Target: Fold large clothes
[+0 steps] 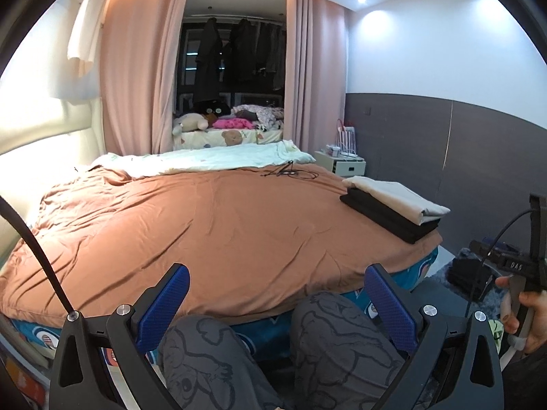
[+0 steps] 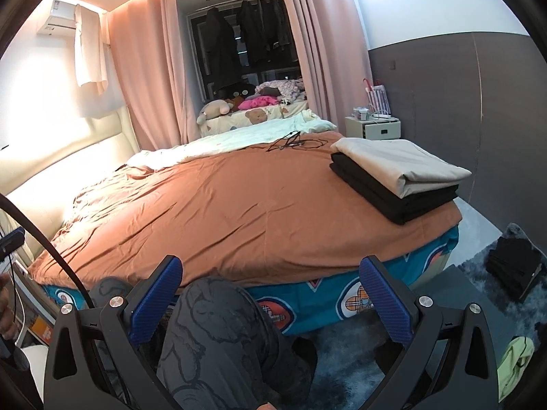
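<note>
Left wrist view: the left gripper (image 1: 277, 302) hangs with jaws spread wide, holding nothing, above the person's knees (image 1: 328, 335); 2 folded clothes (image 1: 393, 210) lie stacked at the bed's (image 1: 205, 225) right corner. Right wrist view: the right gripper (image 2: 270, 295) is likewise spread and empty; the stack (image 2: 396, 179) sits ahead to its right.

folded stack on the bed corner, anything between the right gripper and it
Nothing visible blocks the way. The right gripper is open and empty, held low over the person's knee at the bed's near edge. Between it and the folded stack lies only bare orange bedspread. The cables lie farther back, off that line.
</note>
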Demonstrator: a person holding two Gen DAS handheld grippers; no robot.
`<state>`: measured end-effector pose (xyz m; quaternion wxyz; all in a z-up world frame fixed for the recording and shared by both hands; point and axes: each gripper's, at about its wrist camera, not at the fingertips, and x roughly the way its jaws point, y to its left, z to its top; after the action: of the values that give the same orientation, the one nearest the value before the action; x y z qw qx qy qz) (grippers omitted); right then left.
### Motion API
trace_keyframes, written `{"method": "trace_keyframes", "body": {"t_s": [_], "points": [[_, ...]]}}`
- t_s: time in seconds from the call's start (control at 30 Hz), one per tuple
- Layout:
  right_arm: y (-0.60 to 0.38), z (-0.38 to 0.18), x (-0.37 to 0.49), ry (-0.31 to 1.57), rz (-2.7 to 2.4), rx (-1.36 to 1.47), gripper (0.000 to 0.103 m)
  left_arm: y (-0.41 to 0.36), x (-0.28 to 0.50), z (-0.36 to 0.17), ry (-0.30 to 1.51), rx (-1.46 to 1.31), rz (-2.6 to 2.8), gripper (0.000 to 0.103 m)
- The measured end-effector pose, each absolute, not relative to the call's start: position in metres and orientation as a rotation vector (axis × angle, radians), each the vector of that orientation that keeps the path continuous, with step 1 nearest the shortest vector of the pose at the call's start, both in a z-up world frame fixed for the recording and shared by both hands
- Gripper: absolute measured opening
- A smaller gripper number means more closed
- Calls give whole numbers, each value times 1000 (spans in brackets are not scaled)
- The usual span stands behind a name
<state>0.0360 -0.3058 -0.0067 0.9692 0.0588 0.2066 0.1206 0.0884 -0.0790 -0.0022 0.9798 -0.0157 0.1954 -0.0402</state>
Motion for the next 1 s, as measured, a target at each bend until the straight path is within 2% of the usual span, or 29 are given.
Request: {"method": "trace_keyframes", "body": {"t_s": [1.0], "points": [[-274, -14, 27, 444, 261, 87, 103, -64, 82, -18, 425, -59, -35, 103]]}}
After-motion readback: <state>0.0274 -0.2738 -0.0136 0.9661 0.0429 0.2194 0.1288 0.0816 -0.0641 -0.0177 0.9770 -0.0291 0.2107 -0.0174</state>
